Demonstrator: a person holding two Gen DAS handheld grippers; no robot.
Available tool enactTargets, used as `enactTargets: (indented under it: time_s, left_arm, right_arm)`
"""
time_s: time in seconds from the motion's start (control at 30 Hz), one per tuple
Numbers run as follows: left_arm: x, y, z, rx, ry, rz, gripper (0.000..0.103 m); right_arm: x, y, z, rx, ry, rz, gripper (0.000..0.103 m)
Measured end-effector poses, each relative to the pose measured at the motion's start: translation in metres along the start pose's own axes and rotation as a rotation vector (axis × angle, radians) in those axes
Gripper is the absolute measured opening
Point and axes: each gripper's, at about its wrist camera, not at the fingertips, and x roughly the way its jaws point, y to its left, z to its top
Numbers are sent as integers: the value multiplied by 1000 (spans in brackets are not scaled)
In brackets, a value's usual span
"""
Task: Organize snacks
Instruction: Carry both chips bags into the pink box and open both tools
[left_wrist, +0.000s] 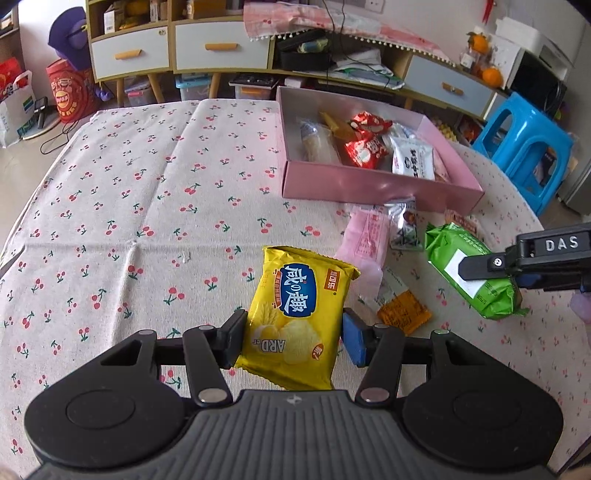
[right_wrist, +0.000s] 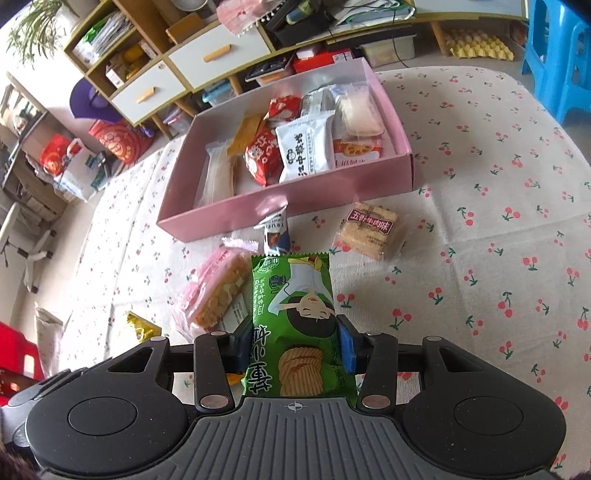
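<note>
My left gripper (left_wrist: 293, 338) is shut on a yellow chip packet (left_wrist: 299, 314) and holds it above the cherry-print tablecloth. My right gripper (right_wrist: 293, 347) is shut on a green cracker packet (right_wrist: 295, 325); it also shows in the left wrist view (left_wrist: 471, 269) at the right. A pink box (left_wrist: 369, 184) (right_wrist: 258, 210) with several snacks inside stands ahead of both. Loose on the cloth lie a pink packet (left_wrist: 365, 236) (right_wrist: 214, 291), a small silver packet (left_wrist: 406, 225) (right_wrist: 275, 230), an orange packet (left_wrist: 404, 312) and a brown cracker pack (right_wrist: 369, 229).
Wooden cabinets with drawers (left_wrist: 207, 48) line the wall behind the table. A blue plastic stool (left_wrist: 524, 140) stands at the right. Red bags (left_wrist: 70, 92) sit on the floor at the left. A gold wrapper (right_wrist: 142, 326) lies near my right gripper.
</note>
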Motion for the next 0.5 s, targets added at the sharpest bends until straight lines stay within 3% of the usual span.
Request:
enactTargets:
  time_s: [0.5]
  left_arm:
    - [-12,-14,32,-29,-71,-57,50]
  right_arm:
    - [-17,2,23,95,-69,65,44]
